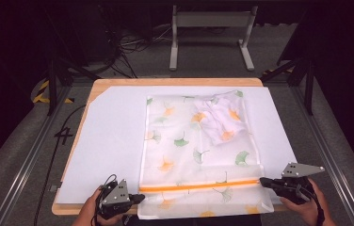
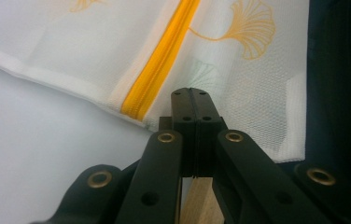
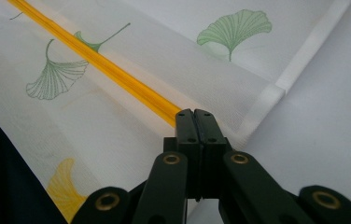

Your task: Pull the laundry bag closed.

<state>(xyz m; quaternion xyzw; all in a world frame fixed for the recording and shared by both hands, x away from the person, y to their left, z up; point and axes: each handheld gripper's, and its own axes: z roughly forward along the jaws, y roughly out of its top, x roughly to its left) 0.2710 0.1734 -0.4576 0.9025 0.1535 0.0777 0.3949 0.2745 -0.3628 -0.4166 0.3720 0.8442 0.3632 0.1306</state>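
Pale wooden table (image 1: 175, 81), topped by a white rectangular sheet (image 1: 114, 141). On the sheet, a white mesh zip bag printed with ginkgo leaves (image 1: 184, 141), near edge overhanging the sheet; crumpled matching cloth (image 1: 222, 117) inside at its far right. Orange zipper (image 1: 198, 186) crosses the bag's near end. Left gripper (image 1: 140, 197) at the zipper's left end, right gripper (image 1: 262, 181) at its right end; both jaws pressed together, nothing visibly between them.

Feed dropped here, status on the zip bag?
Both grippers, left and right, shut at zipper ends. Mesh bag flat. Nothing obstructing.
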